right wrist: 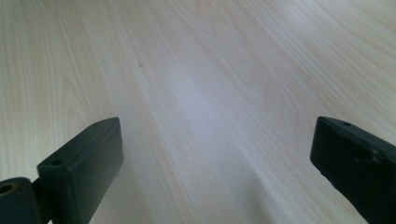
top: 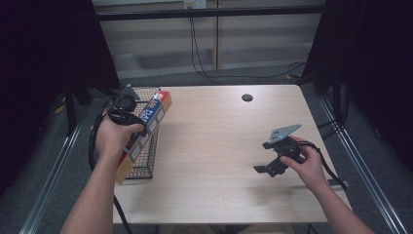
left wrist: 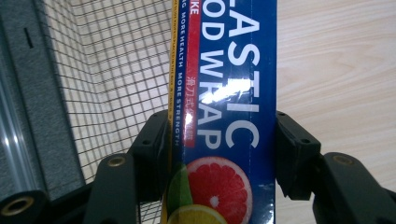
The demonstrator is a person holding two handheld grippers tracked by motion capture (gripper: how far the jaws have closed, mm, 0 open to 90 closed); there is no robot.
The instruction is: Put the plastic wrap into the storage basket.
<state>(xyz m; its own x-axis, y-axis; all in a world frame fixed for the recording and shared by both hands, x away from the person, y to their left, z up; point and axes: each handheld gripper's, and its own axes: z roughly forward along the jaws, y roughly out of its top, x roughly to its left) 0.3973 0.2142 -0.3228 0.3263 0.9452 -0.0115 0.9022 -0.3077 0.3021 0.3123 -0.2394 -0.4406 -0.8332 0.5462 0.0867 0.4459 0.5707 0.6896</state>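
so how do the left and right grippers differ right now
The left gripper is shut on the food wrap box, held over the wire basket; the right gripper is open and empty. The left is at the table's left edge, the right over bare wood near its right side. Both have black jaws.

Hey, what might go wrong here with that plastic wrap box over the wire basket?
The left gripper clamps the long plastic wrap box near one point, so it may pivot or slip. Lying across the wire basket, the box may catch on the rim rather than drop in. The basket sits at the table edge and could shift.
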